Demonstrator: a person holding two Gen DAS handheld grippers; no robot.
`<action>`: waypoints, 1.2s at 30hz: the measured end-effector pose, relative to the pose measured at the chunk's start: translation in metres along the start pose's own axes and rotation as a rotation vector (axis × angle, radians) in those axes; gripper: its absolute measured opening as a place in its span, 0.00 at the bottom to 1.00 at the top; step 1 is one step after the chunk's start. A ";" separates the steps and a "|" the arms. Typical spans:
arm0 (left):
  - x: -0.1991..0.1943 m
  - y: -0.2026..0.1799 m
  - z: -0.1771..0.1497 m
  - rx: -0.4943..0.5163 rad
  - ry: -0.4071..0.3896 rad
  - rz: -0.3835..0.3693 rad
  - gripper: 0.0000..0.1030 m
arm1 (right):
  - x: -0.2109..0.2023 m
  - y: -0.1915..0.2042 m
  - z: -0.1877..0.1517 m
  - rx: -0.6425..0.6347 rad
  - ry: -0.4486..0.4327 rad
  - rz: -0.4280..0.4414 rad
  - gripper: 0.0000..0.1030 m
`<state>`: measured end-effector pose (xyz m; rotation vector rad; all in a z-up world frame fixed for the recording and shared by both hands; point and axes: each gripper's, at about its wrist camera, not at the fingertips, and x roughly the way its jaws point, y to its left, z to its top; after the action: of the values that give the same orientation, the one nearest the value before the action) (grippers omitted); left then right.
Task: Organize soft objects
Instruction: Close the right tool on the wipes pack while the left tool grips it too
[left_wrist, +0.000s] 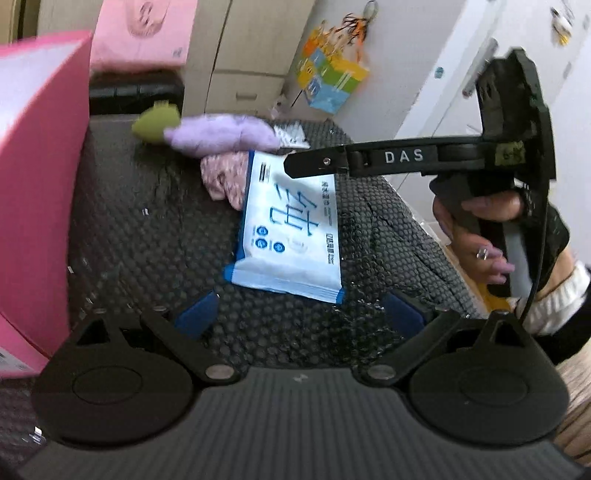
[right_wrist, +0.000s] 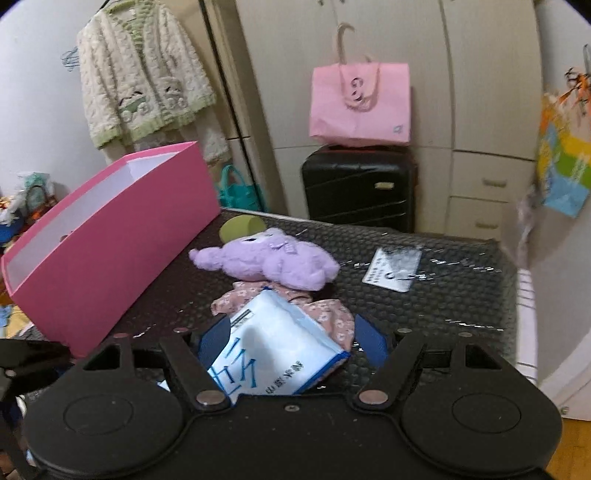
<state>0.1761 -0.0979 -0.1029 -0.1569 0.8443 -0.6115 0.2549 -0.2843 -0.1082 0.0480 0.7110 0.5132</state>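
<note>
We hover our left gripper (left_wrist: 299, 314) spread apart while our right gripper (right_wrist: 291, 341), also spread, straddles the white-and-blue soft tissue pack (right_wrist: 275, 350) on the table (right_wrist: 461, 295), ready to grasp.

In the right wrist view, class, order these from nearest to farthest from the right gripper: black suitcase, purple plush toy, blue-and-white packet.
1. Blue-and-white packet: between the open fingers of the right gripper.
2. Purple plush toy: mid-table, behind the packet.
3. Black suitcase: beyond the table's far edge, by the wardrobe.

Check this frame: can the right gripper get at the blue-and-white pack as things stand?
Probably yes. The right gripper is open, with the pack already between its fingers and nothing covering it; only the floral cloth lies beneath the pack's far end.
</note>
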 end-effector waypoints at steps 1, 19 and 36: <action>0.002 0.002 0.000 -0.019 0.000 0.001 0.95 | 0.002 0.000 0.000 -0.005 0.006 0.007 0.71; 0.010 0.039 -0.003 -0.327 -0.086 -0.091 0.42 | -0.018 -0.036 -0.028 0.171 0.021 0.173 0.32; 0.011 0.009 -0.009 -0.047 -0.093 0.051 0.38 | -0.027 -0.014 -0.047 0.034 0.081 0.047 0.53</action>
<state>0.1794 -0.0963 -0.1193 -0.2041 0.7711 -0.5333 0.2136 -0.3153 -0.1305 0.0756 0.7995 0.5502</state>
